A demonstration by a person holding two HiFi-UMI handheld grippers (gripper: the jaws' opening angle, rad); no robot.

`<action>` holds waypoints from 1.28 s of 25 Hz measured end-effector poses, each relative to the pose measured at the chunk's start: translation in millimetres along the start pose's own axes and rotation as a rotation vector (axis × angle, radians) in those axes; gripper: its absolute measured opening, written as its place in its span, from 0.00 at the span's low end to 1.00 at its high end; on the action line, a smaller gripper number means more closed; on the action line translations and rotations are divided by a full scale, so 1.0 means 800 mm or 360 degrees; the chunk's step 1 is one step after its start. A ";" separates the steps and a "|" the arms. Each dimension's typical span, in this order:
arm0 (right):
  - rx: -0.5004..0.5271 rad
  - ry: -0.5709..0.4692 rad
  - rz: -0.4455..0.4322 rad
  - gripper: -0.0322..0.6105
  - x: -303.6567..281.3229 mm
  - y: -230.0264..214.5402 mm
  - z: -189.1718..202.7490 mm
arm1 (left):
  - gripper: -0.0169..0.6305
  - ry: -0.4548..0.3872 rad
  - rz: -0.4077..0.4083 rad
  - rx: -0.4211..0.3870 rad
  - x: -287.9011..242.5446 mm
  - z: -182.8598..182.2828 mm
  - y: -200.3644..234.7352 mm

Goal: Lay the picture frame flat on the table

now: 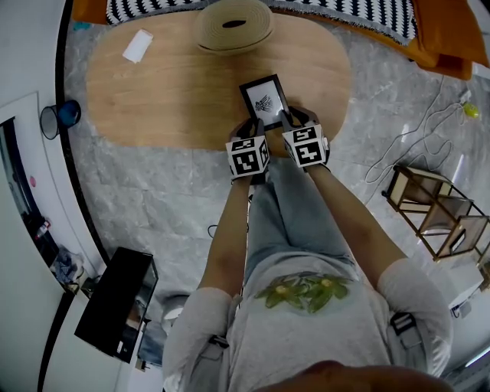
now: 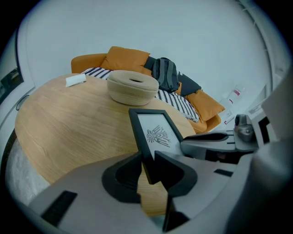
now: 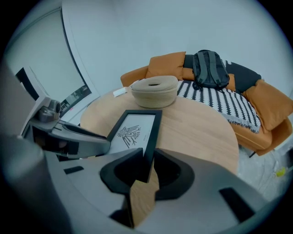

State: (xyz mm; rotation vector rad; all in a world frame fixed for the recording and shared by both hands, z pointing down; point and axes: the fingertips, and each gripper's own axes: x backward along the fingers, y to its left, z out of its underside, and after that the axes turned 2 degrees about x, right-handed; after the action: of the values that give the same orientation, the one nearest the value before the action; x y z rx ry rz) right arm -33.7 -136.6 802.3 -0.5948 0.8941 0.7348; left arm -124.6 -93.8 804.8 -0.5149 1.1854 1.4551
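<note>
Picture frame [image 1: 265, 102], side edges clamped in left tongs [image 2: 149, 161] and right tongs [image 3: 147, 162], near table [image 1: 153, 92] edge.

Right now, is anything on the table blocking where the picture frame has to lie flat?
Nothing visible. The left hand-held gripper and right hand-held gripper clamp the picture frame at its near corners over bare table; the woven basket stands farther back.

Black border on the picture frame [image 1: 265, 102], white inside with a black feathery drawing. Pale wood grain across the table [image 1: 168, 92]. Beige on the round basket [image 1: 233, 24]. Orange cushions [image 1: 440, 31], black-and-white zigzag throw [image 1: 367, 15], grey marbled floor [image 1: 153, 191].
</note>
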 end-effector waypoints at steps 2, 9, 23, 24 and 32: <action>-0.0015 0.0011 -0.0007 0.18 -0.004 0.000 0.003 | 0.18 0.0010 -0.0002 0.0000 -0.005 0.003 0.001; 0.0014 0.0045 -0.0029 0.18 -0.019 -0.003 0.014 | 0.18 0.0050 -0.0009 0.0039 -0.019 0.013 0.007; 0.0017 0.0105 -0.0043 0.19 -0.044 -0.006 0.038 | 0.18 0.0111 -0.0028 0.0001 -0.046 0.031 0.018; 0.0018 0.0109 -0.0044 0.19 -0.045 -0.006 0.040 | 0.18 0.0115 -0.0029 -0.0001 -0.048 0.032 0.018; 0.0053 0.0146 -0.0055 0.19 -0.056 -0.008 0.050 | 0.18 0.0140 -0.0033 0.0000 -0.060 0.041 0.021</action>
State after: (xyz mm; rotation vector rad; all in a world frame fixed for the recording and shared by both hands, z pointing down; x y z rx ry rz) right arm -28.3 -125.8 861.3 -0.6168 0.9769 0.6645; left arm -117.5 -85.8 864.7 -0.5948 1.2455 1.4275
